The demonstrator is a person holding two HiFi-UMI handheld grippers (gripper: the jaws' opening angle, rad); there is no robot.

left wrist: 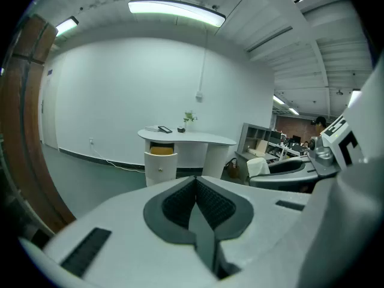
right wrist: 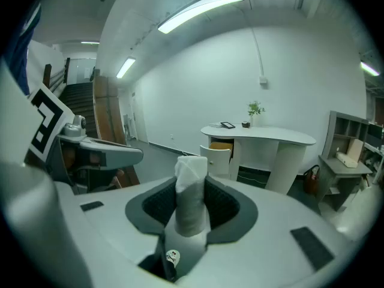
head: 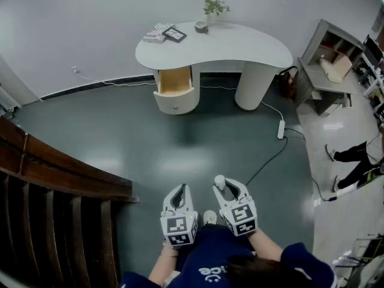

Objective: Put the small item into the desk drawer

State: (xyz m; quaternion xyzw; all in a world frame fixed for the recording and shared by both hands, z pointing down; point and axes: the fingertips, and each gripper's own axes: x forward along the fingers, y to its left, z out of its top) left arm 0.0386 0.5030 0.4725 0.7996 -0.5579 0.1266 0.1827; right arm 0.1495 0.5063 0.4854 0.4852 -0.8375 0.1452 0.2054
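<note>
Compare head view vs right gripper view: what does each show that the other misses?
Head view only: the power strip and its cable on the floor, a person's legs at the right edge. Right gripper view only: ceiling light strips, and how the pads press the white roll. Both: the white desk, its open drawer, the plant.

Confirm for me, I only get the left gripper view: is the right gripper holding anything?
Observer: Yes. The right gripper view shows the right gripper shut on a small white item, upright between its pads.
Operator: Anything on the floor ahead?
Observer: Head view: a white power strip lies right of the desk, its black cable running toward the person's right side.
Operator: Drawer?
Observer: From above, the drawer stands pulled out toward the person, its wooden inside showing.
</note>
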